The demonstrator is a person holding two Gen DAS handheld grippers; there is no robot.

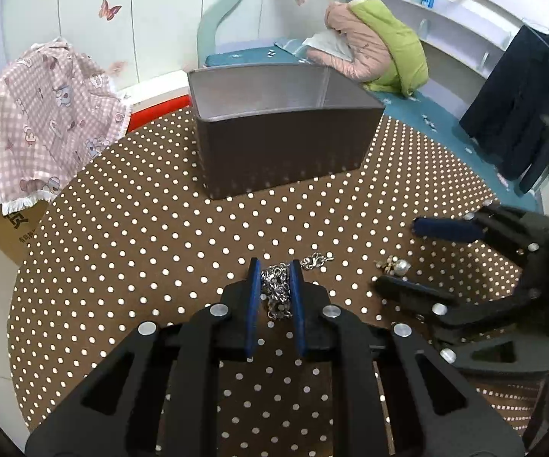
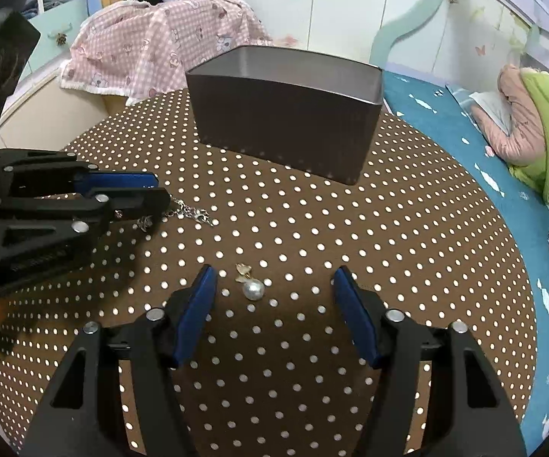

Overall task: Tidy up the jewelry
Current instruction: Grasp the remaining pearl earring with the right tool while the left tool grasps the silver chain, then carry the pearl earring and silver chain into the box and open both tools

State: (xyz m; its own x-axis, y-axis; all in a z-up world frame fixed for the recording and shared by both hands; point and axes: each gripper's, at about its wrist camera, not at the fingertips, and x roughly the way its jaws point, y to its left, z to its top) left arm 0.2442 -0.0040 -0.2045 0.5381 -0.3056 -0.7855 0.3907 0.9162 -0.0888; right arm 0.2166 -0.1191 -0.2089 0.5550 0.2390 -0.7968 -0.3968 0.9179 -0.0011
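Right now my left gripper has its fingers pinched on the silver chain, which lies on the dotted tablecloth with its clasp end trailing out. My right gripper is spread wide, the pearl earring lying on the cloth between its fingertips, untouched. Farther back stands the brown box.

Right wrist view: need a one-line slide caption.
Open right gripper straddles a pearl earring on the polka-dot table; left gripper pinches a silver chain.
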